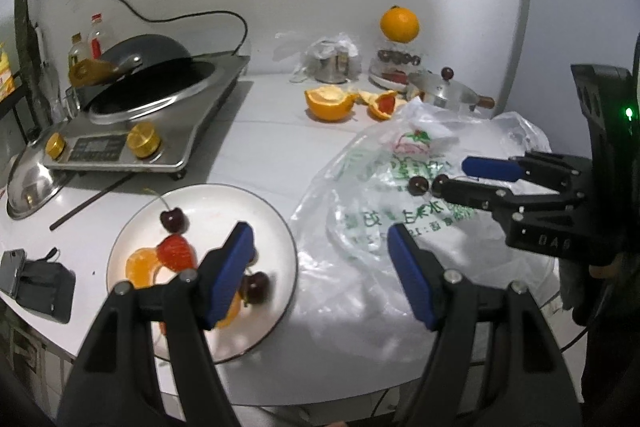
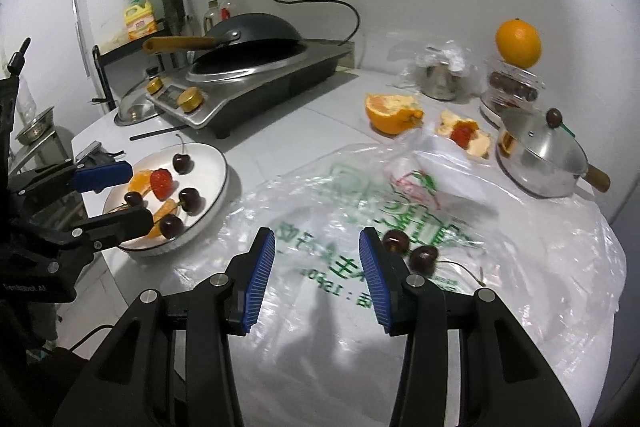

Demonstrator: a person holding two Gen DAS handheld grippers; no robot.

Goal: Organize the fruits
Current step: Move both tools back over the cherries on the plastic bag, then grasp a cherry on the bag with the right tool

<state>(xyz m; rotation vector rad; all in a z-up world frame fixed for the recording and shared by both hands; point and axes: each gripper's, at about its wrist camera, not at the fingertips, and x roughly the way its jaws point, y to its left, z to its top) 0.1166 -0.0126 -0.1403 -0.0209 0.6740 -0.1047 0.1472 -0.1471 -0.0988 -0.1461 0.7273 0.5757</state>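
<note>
A white plate [image 1: 224, 211] [image 2: 208, 163] holds several dark cherries [image 1: 173, 220], a strawberry [image 1: 176, 251] [image 2: 161, 183] and orange segments [image 1: 140, 267]. My left gripper [image 1: 320, 267] [image 2: 138, 195] hangs open and empty, its left finger over the plate's near right part. Two loose cherries [image 2: 396, 241] [image 2: 424, 259] lie on a clear printed plastic bag [image 2: 440, 207] [image 1: 360, 235]. My right gripper [image 2: 318, 275] [image 1: 450, 175] stands open over the bag with nothing between its pads. The two cherries lie just outside its right finger.
At the back are a whole orange [image 2: 518, 43] on a clear container, an orange half [image 2: 392, 115], peel with a strawberry [image 2: 462, 135] and a lidded steel pan [image 2: 540, 159]. An induction cooker [image 2: 248, 83] with a wok stands back left. A phone [image 1: 12, 267] lies at the table's left edge.
</note>
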